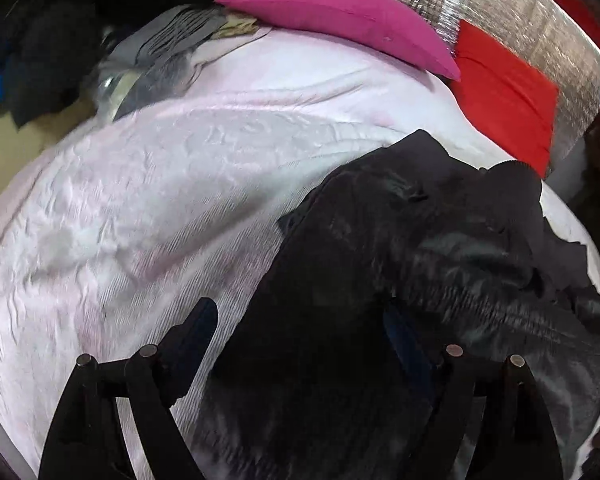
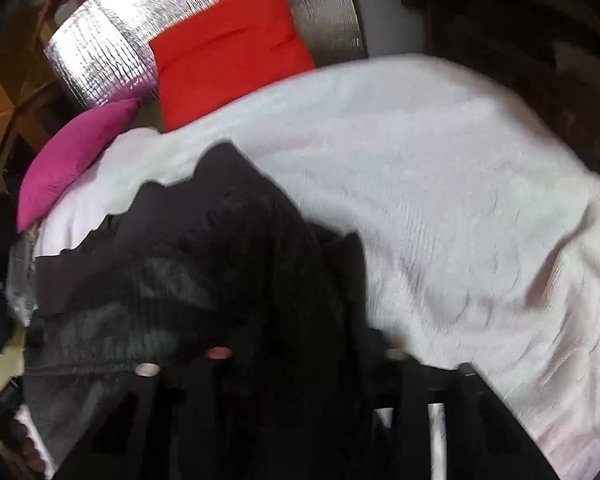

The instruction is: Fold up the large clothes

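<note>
Item: black garment (image 1: 420,248), crumpled on pale bedspread (image 1: 148,208), below magenta pillow (image 1: 340,20). Left gripper (image 1: 300,340): spread, over garment edge. Right gripper (image 2: 300,360): nearly closed, apparently pinching fabric. Risk: thin pinch slips, layers bunch.

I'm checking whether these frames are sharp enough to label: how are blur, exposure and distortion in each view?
Left wrist view: fisheye bends the pale pink bedspread into a dome, streaky motion blur, black garment underexposed. Right wrist view: heavier smear, the bedspread nearly blown out, the silver foil panel glaring, the tongs lost against the dark cloth.
</note>
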{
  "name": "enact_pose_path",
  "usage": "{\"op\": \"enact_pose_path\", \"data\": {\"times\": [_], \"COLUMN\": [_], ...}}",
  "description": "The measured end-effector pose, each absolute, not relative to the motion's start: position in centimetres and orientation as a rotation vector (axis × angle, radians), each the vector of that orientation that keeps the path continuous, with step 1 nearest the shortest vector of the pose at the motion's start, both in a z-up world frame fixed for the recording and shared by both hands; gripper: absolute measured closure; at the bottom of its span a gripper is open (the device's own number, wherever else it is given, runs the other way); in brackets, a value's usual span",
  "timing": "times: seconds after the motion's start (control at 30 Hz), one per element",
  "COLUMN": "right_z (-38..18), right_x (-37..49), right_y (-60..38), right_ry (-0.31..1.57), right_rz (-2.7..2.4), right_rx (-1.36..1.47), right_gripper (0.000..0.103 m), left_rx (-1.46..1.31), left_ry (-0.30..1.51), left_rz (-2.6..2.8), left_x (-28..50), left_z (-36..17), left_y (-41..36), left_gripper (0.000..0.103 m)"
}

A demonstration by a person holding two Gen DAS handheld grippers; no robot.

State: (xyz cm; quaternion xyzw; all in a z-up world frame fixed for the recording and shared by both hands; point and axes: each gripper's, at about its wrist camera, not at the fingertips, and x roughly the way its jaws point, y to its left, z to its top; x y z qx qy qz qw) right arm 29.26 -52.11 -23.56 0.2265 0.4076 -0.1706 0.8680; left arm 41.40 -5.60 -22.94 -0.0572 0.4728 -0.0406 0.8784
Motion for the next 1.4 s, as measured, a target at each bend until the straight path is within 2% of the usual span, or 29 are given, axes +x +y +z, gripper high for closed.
{"op": "enact_pose_path", "data": {"times": [0.03,0.13,0.2,0.27,0.33,0.4,0.43,0.47,0.5,0.53,0.6,0.7,0.77,0.83,0.93,0.97,1.03,1.07,1.27,1.4], "right_z": [-22.9,-21.0,-22.7,-25.8,-24.9,-22.8,-21.6,-20.4,-19.1,-18.0,-16.4,-15.7,-16.8,-18.0,-21.0,-22.2,-24.0,-24.4,-22.0,-26.4], "right_x": [29.2,28.8,29.5,30.2,29.6,28.7,28.1,27.5,26.9,26.6,26.3,29.9,33.8,37.4,40.6,41.9,43.7,44.2,45.6,46.0], "right_y": [-52.2,-52.5,-52.5,-52.9,-53.4,-54.0,-54.1,-54.1,-53.7,-53.0,-51.2,-48.4,-46.8,-46.1,-45.6,-45.4,-44.4,-44.0,-45.4,-47.6], "right_ry": [0.824,0.730,0.782,0.869,0.831,0.794,0.760,0.719,0.669,0.631,0.547,0.614,0.722,0.816,0.946,0.986,1.056,1.077,0.946,1.011], "right_rz": [-0.375,-0.410,-0.443,-0.423,-0.414,-0.401,-0.396,-0.394,-0.376,-0.348,-0.297,-0.237,-0.207,-0.219,-0.232,-0.242,-0.243,-0.245,-0.359,-0.406], "right_rx": [0.469,0.490,0.461,0.491,0.534,0.579,0.588,0.585,0.570,0.549,0.498,0.389,0.324,0.249,0.142,0.113,0.051,0.040,0.106,0.234], "right_gripper": [0.089,0.089,0.089,0.085,0.084,0.080,0.075,0.061,0.041,0.011,0.007,0.010,0.026,0.038,0.040,0.050,0.081,0.092,0.095,0.095], "left_rx": [-0.109,-0.121,-0.124,-0.109,-0.096,-0.068,-0.052,-0.045,-0.040,-0.036,-0.019,0.014,0.055,0.092,0.089,0.084,0.071,0.060,-0.048,-0.031], "left_ry": [0.986,1.022,1.022,1.017,1.006,0.984,0.969,0.953,0.928,0.911,0.884,0.905,0.933,0.939,0.941,0.947,0.956,0.960,0.940,0.968], "left_rz": [-0.084,-0.074,-0.065,-0.065,-0.060,-0.066,-0.072,-0.079,-0.089,-0.097,-0.117,-0.131,-0.111,-0.096,-0.098,-0.100,-0.102,-0.099,-0.067,-0.038], "left_x": [42.0,43.3,43.1,42.8,42.3,41.5,41.1,40.6,40.1,39.9,39.4,39.6,39.9,40.1,40.3,40.5,40.5,40.7,41.3,41.8], "left_z": [-23.0,-24.1,-24.1,-23.7,-23.2,-22.4,-21.8,-21.4,-20.8,-20.5,-19.9,-20.6,-21.7,-22.3,-22.3,-22.3,-22.4,-22.4,-21.6,-22.3], "left_y": [-6.1,-6.6,-6.8,-6.9,-6.9,-7.2,-7.3,-7.5,-7.6,-7.8,-8.5,-9.4,-9.9,-10.3,-10.3,-10.3,-10.1,-9.9,-8.6,-8.5], "left_gripper": [0.017,0.016,0.016,0.016,0.016,0.016,0.016,0.016,0.016,0.016,0.016,0.016,0.016,0.016,0.016,0.016,0.016,0.016,0.016,0.016]}}
